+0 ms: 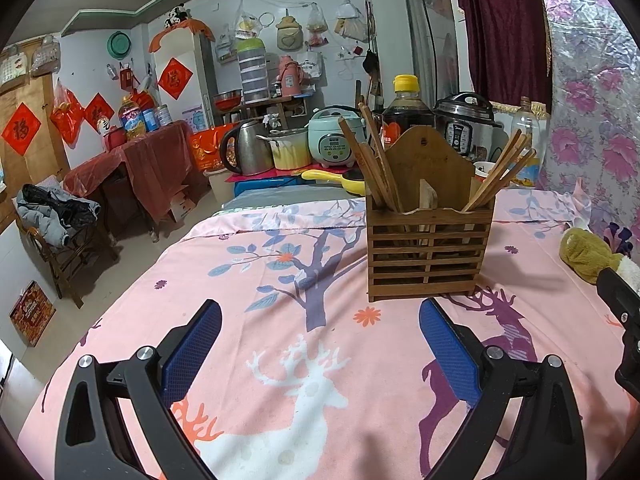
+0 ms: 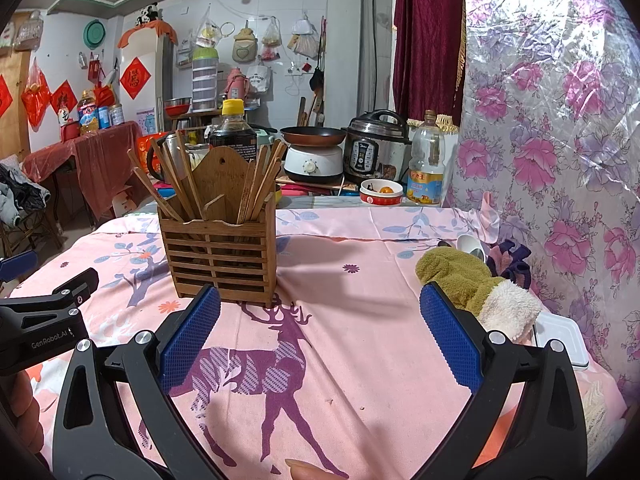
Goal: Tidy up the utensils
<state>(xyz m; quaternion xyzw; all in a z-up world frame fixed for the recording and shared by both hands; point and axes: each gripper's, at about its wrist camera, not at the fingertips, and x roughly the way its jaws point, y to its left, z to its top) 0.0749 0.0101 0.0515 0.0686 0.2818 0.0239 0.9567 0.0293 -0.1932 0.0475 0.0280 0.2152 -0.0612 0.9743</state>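
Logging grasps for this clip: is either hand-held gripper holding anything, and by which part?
Nothing is held. The left hand-held gripper and right hand-held gripper are both open, short of the wooden holder.

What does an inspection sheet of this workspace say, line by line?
Surface: pink deer-print cloth, nothing between the fingers.
Job's things: wooden holder upright, chopsticks in both compartments; spoons lie by the wall.
Clutter: plush toy, white box.
Grippers: left gripper and right gripper open, empty.
Cables: nothing seen on the cloth.
Surroundings: pressure cooker, oil bottle behind.
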